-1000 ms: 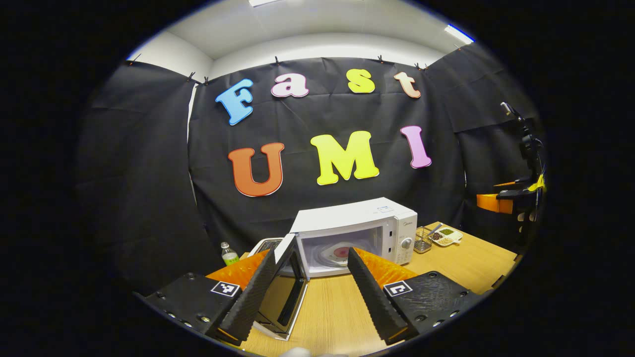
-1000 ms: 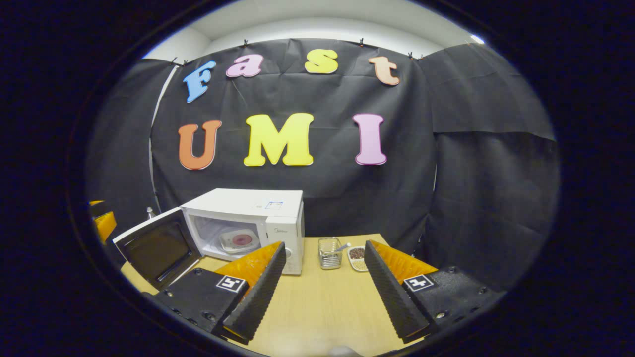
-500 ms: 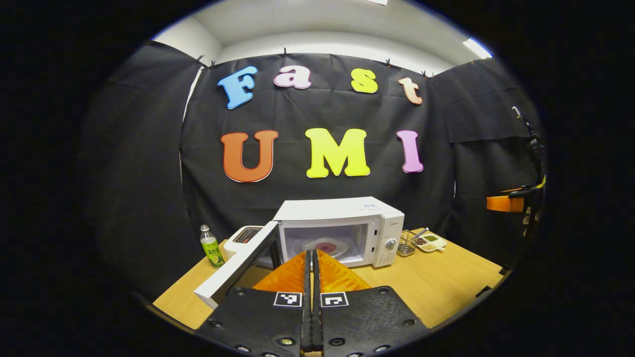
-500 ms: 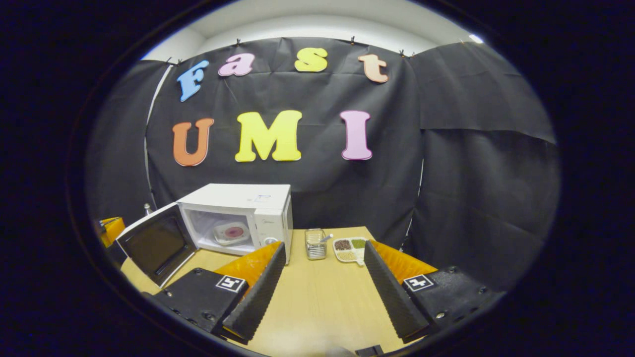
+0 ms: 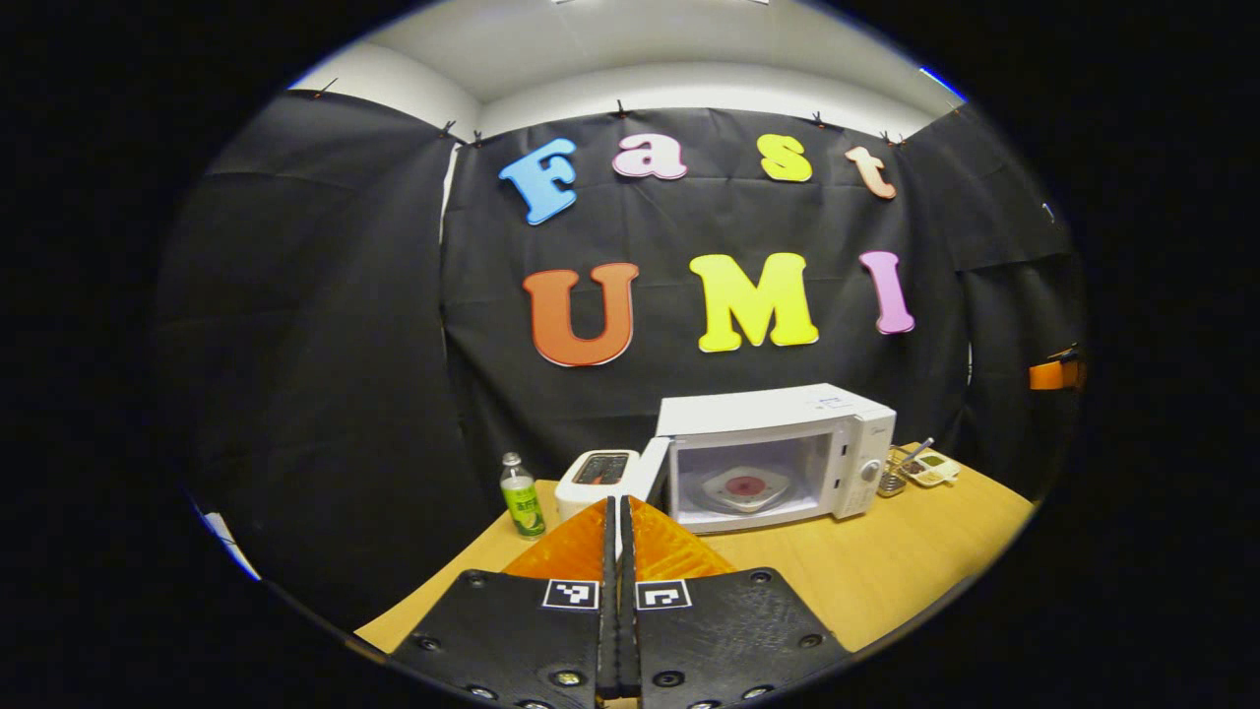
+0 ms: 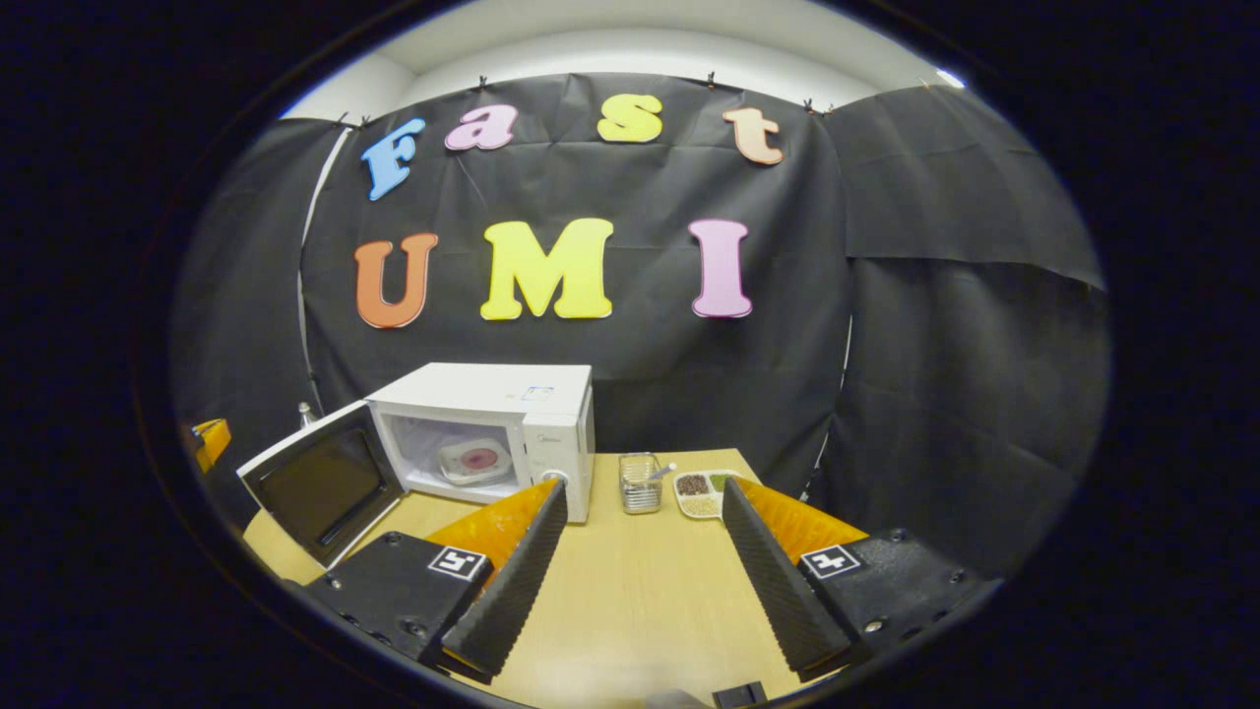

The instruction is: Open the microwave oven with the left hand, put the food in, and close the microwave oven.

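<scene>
Microwave [image 6: 492, 433] door [image 6: 315, 484] stands open, plate of food [image 6: 474, 460] inside — closing remains. Left claw [image 5: 618, 561] pressed together, empty; right claw [image 6: 640, 561] spread, empty. Next: left claw swings the door shut.

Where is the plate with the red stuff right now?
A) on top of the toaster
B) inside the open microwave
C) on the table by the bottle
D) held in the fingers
B: the plate sits inside the microwave, whose door hangs open.

No lettering on the microwave [image 6: 551, 438] can be read.
</scene>
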Demonstrator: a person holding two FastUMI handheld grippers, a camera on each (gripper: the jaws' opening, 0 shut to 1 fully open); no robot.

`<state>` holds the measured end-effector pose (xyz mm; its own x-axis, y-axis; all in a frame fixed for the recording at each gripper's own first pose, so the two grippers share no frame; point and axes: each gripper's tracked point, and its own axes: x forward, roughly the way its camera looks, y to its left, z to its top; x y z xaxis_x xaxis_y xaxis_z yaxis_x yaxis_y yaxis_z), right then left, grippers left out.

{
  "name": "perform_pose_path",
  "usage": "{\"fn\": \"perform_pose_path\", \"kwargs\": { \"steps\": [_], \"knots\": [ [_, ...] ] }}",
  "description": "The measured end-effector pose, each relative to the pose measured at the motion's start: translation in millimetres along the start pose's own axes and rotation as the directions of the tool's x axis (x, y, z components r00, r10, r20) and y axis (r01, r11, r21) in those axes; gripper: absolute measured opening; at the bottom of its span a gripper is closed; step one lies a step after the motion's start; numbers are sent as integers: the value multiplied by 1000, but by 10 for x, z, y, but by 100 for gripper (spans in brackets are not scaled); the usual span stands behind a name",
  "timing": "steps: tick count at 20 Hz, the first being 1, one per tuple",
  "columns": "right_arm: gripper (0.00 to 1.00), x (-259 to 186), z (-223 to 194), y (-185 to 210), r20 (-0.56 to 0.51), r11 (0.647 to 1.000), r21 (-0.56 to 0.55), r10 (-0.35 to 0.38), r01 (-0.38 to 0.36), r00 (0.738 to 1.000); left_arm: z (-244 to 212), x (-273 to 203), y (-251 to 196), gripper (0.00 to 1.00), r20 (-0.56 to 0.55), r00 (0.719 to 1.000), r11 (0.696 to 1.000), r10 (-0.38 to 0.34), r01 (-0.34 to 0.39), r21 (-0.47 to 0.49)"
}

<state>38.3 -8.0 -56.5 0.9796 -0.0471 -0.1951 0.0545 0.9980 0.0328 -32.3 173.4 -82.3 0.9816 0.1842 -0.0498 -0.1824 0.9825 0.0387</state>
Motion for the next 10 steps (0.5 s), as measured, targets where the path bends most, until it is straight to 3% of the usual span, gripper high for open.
{"fn": "perform_pose_path", "kwargs": {
  "steps": [2, 3, 4, 5, 6, 7, 10],
  "knots": [
    [92, -3, -12, -6, -6, 1000, 2, -2, 2, 1000, -131, 20, 305, 0, -14, 998, 998, 53, -53, -23],
    [100, -12, -23, -16, -11, 1000, 9, -6, 6, 1000, -184, 13, 405, 0, -18, 998, 997, 66, -67, -40],
    [92, -11, -32, -28, -17, 1000, 18, -7, 7, 1000, -270, 36, 527, 0, -25, 996, 995, 86, -87, -50],
    [100, -4, -49, -37, -28, 1000, 25, -10, 11, 1000, -381, 69, 644, 0, -42, 993, 992, 108, -110, -57],
    [92, -5, -73, -47, -36, 999, 31, -11, 12, 999, -486, 103, 744, 0, -57, 991, 991, 119, -122, -62],
    [100, -9, -84, -42, -41, 999, 34, -10, 12, 999, -585, 136, 822, 0, -69, 989, 989, 128, -132, -69],
    [100, -16, -109, -46, -57, 1000, 23, -10, 11, 998, -928, 267, 984, 0, -143, 979, 985, 145, -157, -74]
  ]
}}
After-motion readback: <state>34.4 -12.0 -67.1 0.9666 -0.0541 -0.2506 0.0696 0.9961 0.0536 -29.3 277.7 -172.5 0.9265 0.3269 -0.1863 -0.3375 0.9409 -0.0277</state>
